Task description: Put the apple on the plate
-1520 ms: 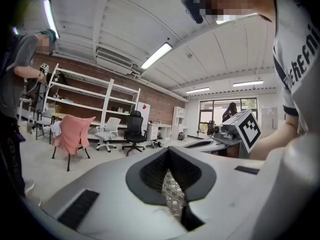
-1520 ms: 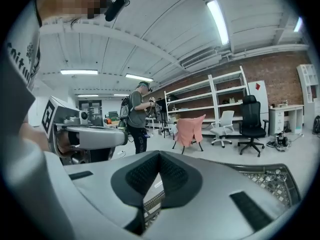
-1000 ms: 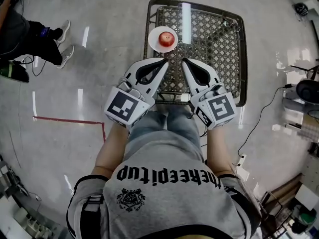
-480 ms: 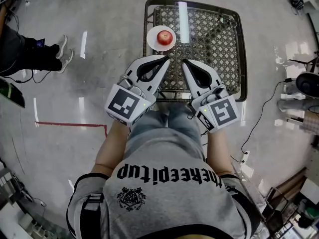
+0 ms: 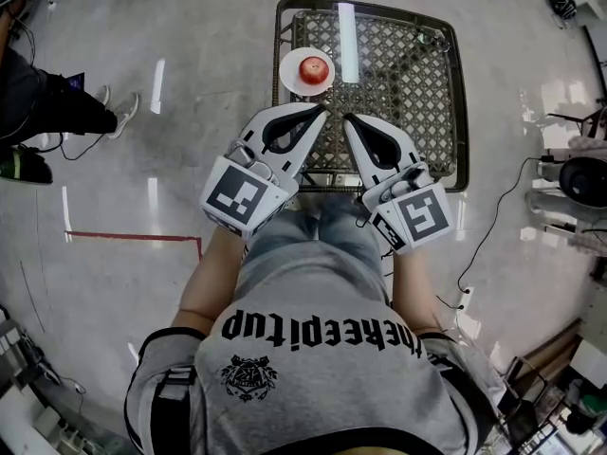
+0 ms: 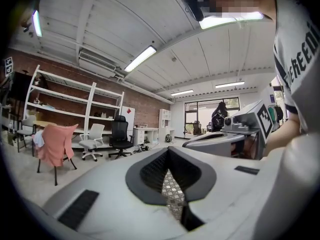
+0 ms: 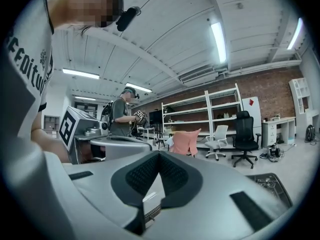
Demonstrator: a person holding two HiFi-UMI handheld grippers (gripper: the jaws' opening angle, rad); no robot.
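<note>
I judge the task done: the apple sits on the white plate at the far left corner of the wire-mesh table, roughly centred and well inside the rim. What remains is a clean finish, so I would leave the plate alone.

The left gripper and the right gripper hover side by side over the table's near edge, tips pointing away from me and angled slightly toward each other. In the left gripper view the left gripper's jaws are pressed together with nothing between them. The right gripper view shows the right gripper the same way, closed and empty.

To do this well I would draw both tools straight back toward me and lift them a little, so no tip catches the mesh or jolts the table. The left tip is the nearer to the plate, so it needs the most care.

The apple is nearly round, so it has no real long axis. It seems to sit upright with its stem end up, but it is too small to be sure.
</note>
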